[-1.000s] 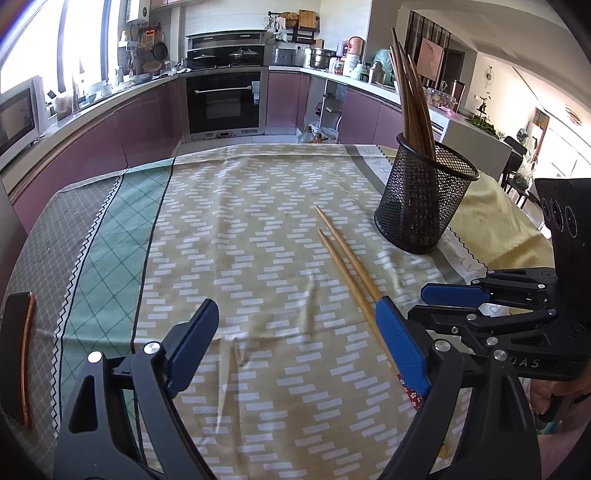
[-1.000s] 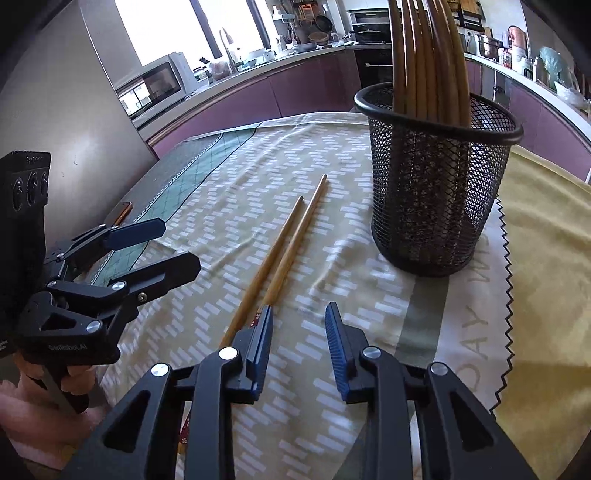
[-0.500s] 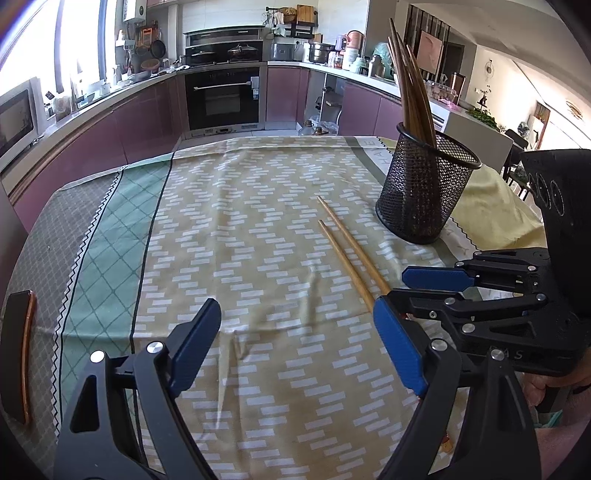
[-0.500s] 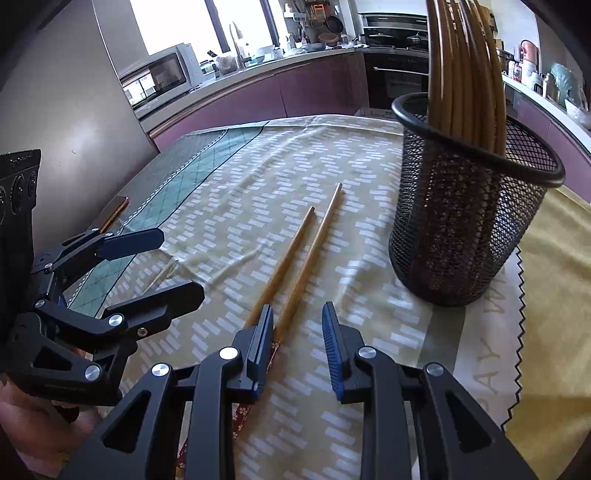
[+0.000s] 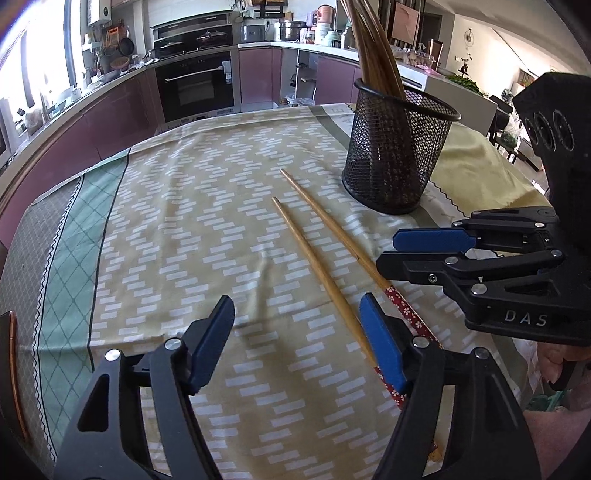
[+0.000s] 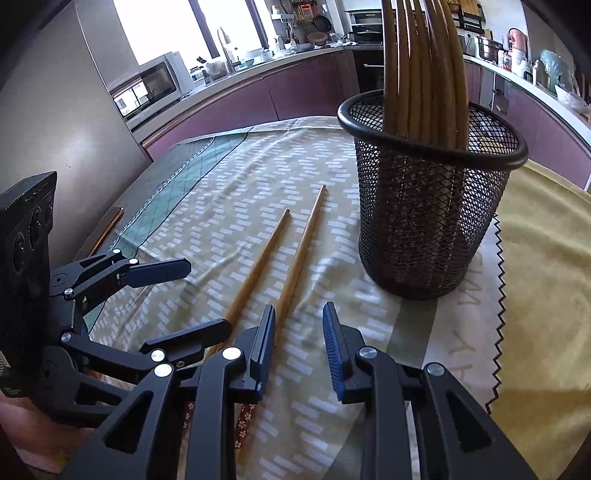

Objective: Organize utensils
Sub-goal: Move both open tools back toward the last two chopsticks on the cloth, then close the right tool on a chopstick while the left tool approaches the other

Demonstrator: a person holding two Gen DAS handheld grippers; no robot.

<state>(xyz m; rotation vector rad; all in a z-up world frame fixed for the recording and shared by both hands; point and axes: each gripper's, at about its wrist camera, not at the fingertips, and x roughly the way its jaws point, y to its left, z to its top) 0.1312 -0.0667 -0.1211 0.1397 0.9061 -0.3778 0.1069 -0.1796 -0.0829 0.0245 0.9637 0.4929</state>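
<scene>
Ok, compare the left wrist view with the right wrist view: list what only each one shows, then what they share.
Only the left wrist view shows the oven under the far counter and the dining area with a plant at right.

Only the right wrist view shows the microwave, the bright window and the grey wall at left.

Both show the two loose chopsticks lying side by side on the patterned tablecloth, the black mesh holder with chopsticks standing in it, and both grippers: the left gripper closing with nothing between its pads, the right gripper narrowly open.
</scene>
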